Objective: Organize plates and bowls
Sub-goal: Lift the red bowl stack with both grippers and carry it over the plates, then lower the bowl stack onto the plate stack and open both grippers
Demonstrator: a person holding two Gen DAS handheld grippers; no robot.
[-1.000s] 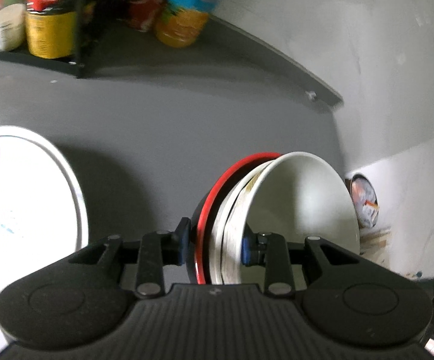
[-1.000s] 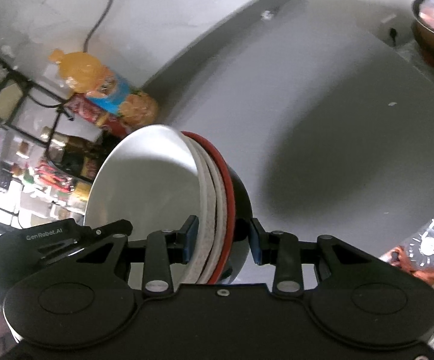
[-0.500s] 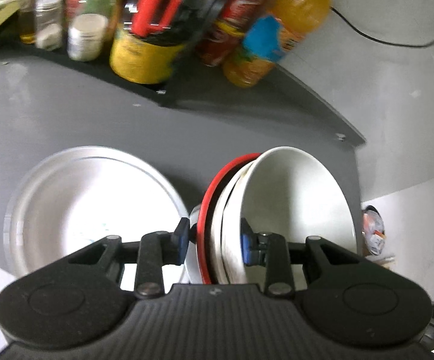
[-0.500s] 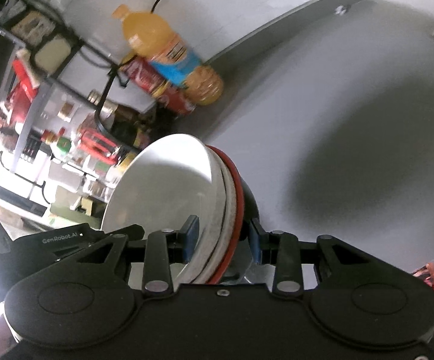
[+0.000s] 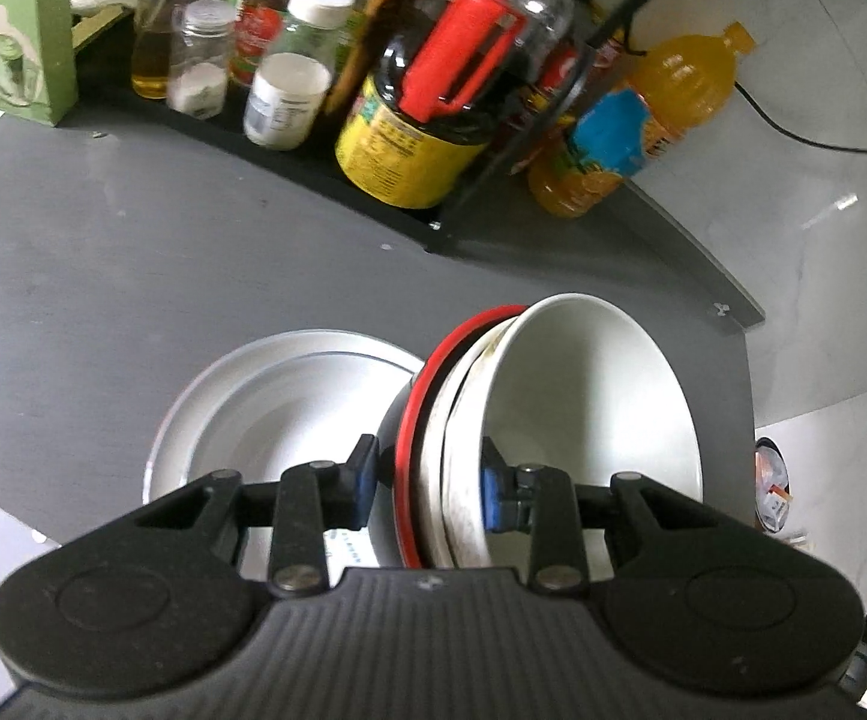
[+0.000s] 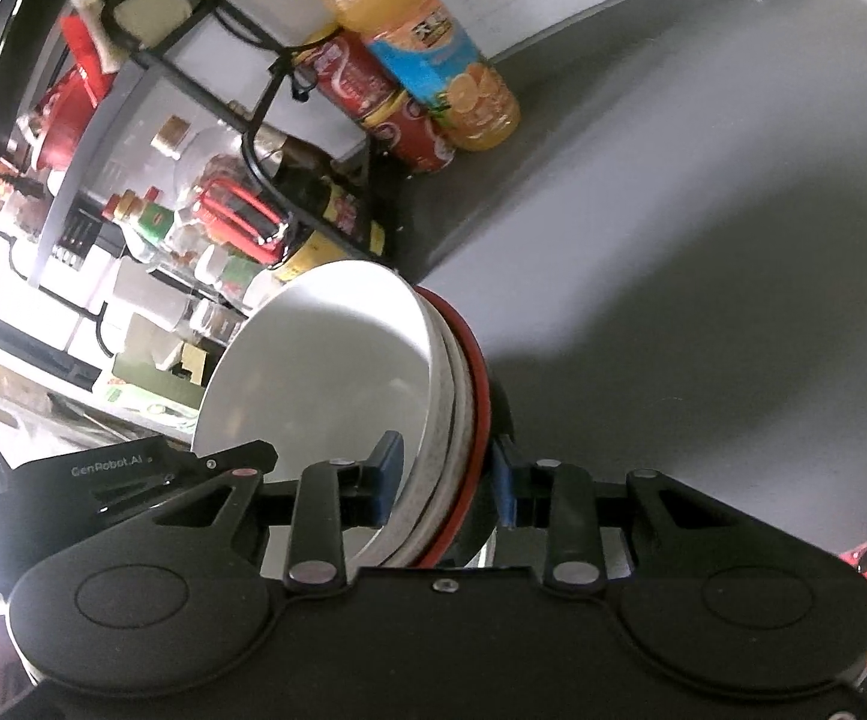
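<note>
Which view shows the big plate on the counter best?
Left wrist. The plate lies flat on the counter, most of its rim visible just left of the bowl stack, partly behind the left gripper. The right wrist view shows no clear sight of it.

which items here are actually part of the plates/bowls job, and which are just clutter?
Job items:
- stack of bowls, white inside, red-rimmed outermost, clamped by left gripper and right gripper
- white plate on the grey counter

Clutter:
- orange juice bottle
- red can
- dark sauce bottle with yellow label
- condiment jars on the rack
- green box
</note>
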